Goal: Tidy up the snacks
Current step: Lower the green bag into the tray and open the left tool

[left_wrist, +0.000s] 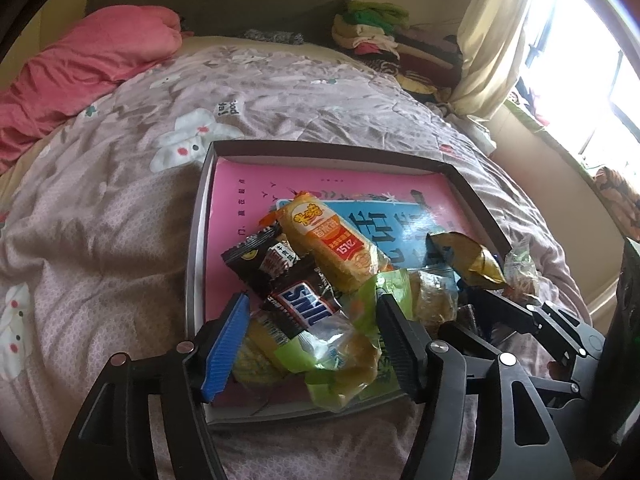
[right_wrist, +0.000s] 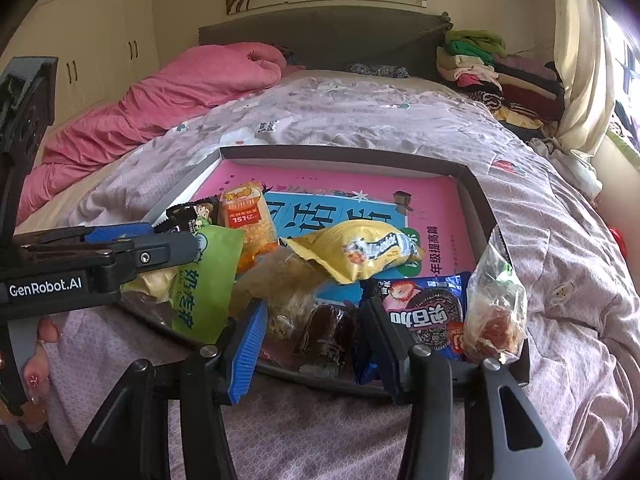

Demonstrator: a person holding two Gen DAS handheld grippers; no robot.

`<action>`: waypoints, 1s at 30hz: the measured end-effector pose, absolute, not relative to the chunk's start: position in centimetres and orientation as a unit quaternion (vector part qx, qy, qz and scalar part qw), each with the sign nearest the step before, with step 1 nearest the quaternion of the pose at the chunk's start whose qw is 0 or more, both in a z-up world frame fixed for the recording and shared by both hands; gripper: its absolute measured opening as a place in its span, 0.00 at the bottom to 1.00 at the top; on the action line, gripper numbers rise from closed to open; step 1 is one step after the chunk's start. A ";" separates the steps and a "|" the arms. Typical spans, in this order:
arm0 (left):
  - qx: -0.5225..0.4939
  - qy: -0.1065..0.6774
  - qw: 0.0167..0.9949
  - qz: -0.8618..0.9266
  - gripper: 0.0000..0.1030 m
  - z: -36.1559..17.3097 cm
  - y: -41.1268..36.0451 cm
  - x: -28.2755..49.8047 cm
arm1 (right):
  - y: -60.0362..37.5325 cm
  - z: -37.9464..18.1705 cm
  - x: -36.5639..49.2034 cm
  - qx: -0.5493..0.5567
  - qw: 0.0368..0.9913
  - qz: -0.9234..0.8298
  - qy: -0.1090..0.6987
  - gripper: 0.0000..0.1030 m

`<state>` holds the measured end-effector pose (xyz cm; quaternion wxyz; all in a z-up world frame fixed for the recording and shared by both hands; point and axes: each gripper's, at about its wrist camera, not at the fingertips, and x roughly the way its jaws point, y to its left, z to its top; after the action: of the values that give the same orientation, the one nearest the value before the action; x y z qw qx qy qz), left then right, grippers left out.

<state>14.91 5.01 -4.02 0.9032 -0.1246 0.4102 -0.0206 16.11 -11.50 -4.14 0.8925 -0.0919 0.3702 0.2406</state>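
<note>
Nearest the lens in the left wrist view, the left gripper (left_wrist: 312, 344) is seen with its jaws spread fairly wide around a crumpled green packet (left_wrist: 340, 356); the pads stand on either side of it without pressing, so nothing is held. In the right wrist view the right gripper (right_wrist: 316, 334) is seen at a narrower spread, straddling a dark wrapped snack (right_wrist: 328, 336); whether the pads actually bite on it cannot be told.

Just beyond the fingers, the rest of the snacks are heaped at the near end of a shallow dark-rimmed tray (left_wrist: 332, 148) lying on the bed: a Snickers bar (left_wrist: 304, 308), an orange cracker pack (left_wrist: 336, 244), a yellow bag (right_wrist: 360, 248), a blue Oreo packet (right_wrist: 424, 312) and a clear bag (right_wrist: 496, 308) propped on the tray's right rim. The far half of the tray's pink floor is bare. Behind it, the flowered quilt (left_wrist: 120, 208), a pink blanket (left_wrist: 80, 68) and a pile of folded clothes (right_wrist: 492, 68) are seen.

Trouble is judged most likely from the slippery, overlapping wrappers: a neighbour could be dragged out with whichever packet is pinched. The clear bag could be tipped over the rim onto the quilt by a nudge, and the tray may rock on the soft bedding.
</note>
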 end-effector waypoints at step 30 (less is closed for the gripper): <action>-0.119 0.427 0.896 -0.012 0.76 -5.0 5.1 15.5 | -10.9 -3.9 16.8 -0.083 0.897 0.244 0.360 0.54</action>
<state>15.55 5.09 -4.98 0.8962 -0.1194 0.4272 -0.0122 16.83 -10.89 -3.91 0.8966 -0.0830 0.3603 0.2438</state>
